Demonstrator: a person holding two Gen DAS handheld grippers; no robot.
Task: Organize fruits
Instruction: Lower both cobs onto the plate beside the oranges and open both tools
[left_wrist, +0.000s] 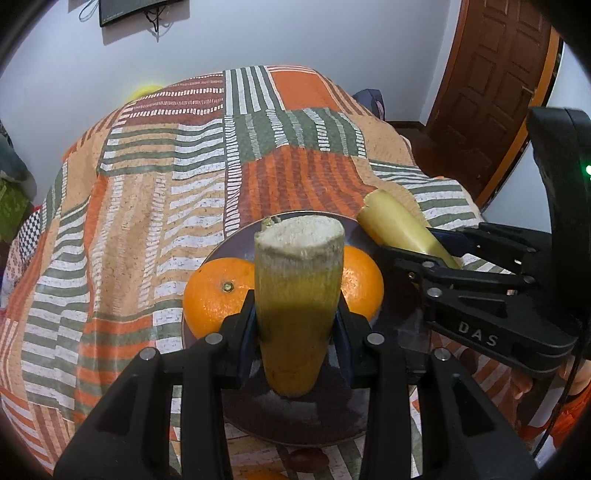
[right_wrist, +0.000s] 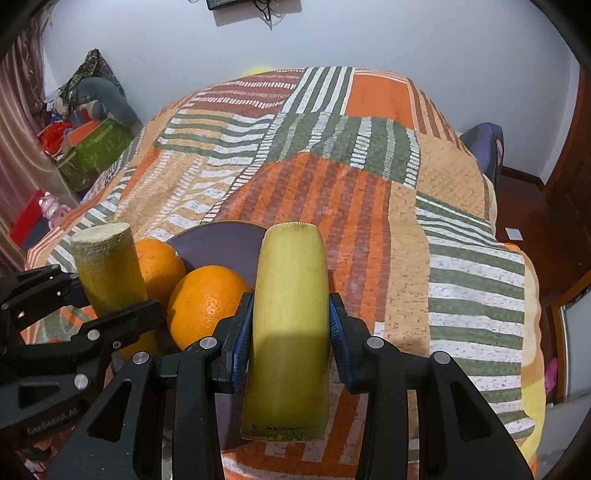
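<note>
My left gripper (left_wrist: 297, 325) is shut on a yellow-green sugarcane piece (left_wrist: 297, 295), held upright above a dark purple plate (left_wrist: 291, 417). Two oranges (left_wrist: 218, 291) (left_wrist: 364, 284) lie on the plate behind it. My right gripper (right_wrist: 290, 332) is shut on a second sugarcane piece (right_wrist: 290, 325), held at the plate's (right_wrist: 218, 245) right edge. In the right wrist view the oranges (right_wrist: 207, 302) (right_wrist: 159, 266) and the left gripper's piece (right_wrist: 107, 266) show at left. The right gripper (left_wrist: 436, 266) and its piece (left_wrist: 402, 229) show in the left wrist view.
The plate rests on a bed with an orange, green and white patterned cover (left_wrist: 184, 177). A small red fruit (left_wrist: 308, 459) lies by the plate's near edge. A wooden door (left_wrist: 491, 92) stands at right. Boxes and toys (right_wrist: 85, 140) sit left of the bed.
</note>
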